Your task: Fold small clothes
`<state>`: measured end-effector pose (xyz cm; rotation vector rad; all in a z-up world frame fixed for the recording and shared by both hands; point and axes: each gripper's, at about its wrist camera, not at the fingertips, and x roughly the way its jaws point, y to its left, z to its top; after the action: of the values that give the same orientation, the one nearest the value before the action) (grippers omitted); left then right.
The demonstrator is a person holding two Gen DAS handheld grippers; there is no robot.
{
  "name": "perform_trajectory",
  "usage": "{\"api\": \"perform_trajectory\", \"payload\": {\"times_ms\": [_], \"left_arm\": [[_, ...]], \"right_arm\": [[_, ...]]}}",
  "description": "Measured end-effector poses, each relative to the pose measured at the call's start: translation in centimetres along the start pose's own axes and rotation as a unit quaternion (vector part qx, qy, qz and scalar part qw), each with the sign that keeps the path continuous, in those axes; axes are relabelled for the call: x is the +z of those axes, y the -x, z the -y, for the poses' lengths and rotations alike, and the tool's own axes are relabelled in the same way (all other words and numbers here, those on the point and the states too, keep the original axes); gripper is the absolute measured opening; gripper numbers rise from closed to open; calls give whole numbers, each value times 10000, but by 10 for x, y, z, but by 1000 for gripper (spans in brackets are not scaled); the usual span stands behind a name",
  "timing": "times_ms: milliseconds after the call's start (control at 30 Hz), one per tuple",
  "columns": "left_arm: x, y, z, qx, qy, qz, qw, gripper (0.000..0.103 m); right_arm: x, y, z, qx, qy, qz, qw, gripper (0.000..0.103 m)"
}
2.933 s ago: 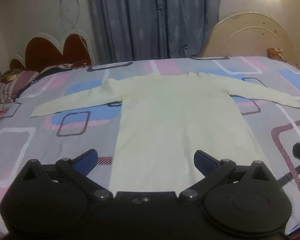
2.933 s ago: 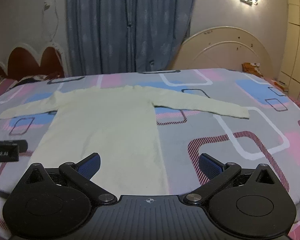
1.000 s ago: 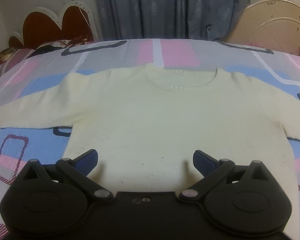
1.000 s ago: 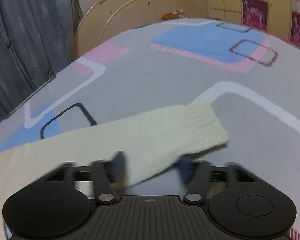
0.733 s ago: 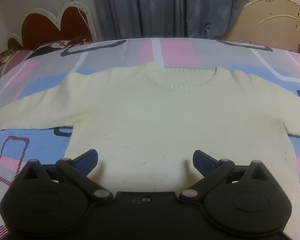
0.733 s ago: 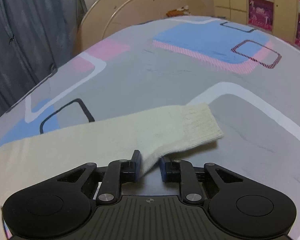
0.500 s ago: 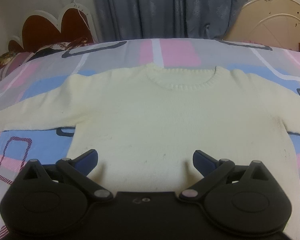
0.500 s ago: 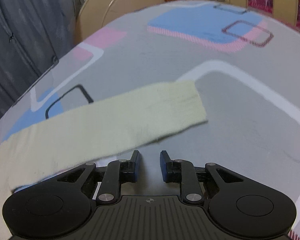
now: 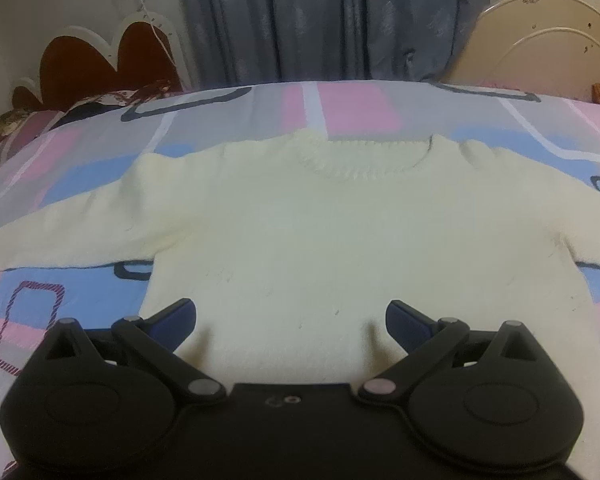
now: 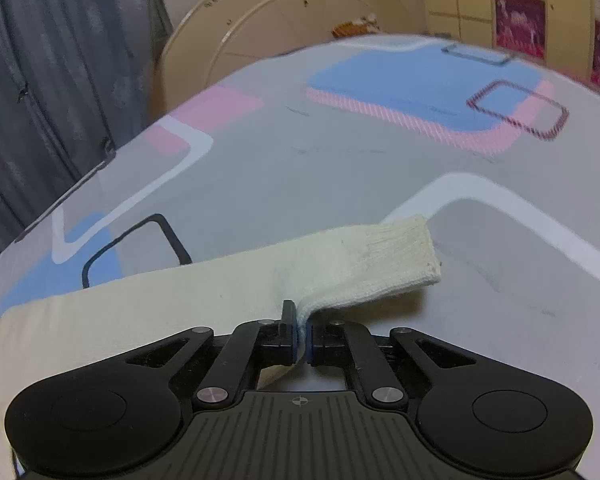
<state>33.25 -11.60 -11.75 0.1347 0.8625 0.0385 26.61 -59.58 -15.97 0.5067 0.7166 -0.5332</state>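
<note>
Cream sweater [image 9: 300, 240] lies flat on the patterned bed sheet [image 10: 340, 152], left gripper [image 9: 291, 312] hovers spread wide over its body, right gripper [image 10: 300, 334] is clenched on the sleeve [image 10: 380, 264] near the cuff; lift gently, carry it leftwards across the chest, avoid dragging.
</note>
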Motion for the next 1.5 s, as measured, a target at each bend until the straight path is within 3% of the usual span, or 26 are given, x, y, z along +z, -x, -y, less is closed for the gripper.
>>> {"api": "perform_trajectory", "payload": {"times_ms": [167,333,567,700,800,833,867,933,1000,1100,1167,1300,1400,1500], "left_arm": [[7,0,-11,-119,106,-7,9999,101],[14,8,-38,-18,301,139,9994,101],[18,7,-90,245,581,236,9977,101],[22,0,-108,30,638,171,9978,101],[24,-6,-114,-253,672,101,9974,101],[24,-8,-115,-409,713,46,9966,101],[24,-11,-117,-595,779,-17,9952,101],[23,-15,-116,-909,853,-125,9921,101],[22,-19,-112,-1185,869,-190,9890,101],[22,-22,-94,-1448,717,-174,9867,100],[20,-19,-72,-1502,290,-6,9882,100],[10,-8,-27,-1546,-674,358,9850,100],[3,-11,2,-1489,-1082,455,9819,99],[-2,-19,20,-1356,-1376,659,9789,98]], "right_arm": [[4,30,-42,464,551,474,9963,2],[-6,59,-126,1327,1246,716,9807,2],[-71,74,-255,2464,2048,269,9469,2],[-122,75,-316,2876,2436,-229,9260,3],[-157,80,-348,2941,2877,-419,9105,3],[-166,83,-356,2925,3012,-479,9063,10],[-172,85,-360,2966,3045,-531,9036,17],[-175,95,-356,3258,2907,-569,8978,53],[-170,105,-345,3284,2930,-425,8969,60],[-156,114,-320,3376,2762,-399,8990,61],[-148,117,-305,3342,2609,-403,9048,61],[-133,129,-271,2922,2477,-191,9235,61],[-130,121,-246,2479,2482,-224,9362,61],[-128,117,-218,2336,2136,-372,9479,61]]}}
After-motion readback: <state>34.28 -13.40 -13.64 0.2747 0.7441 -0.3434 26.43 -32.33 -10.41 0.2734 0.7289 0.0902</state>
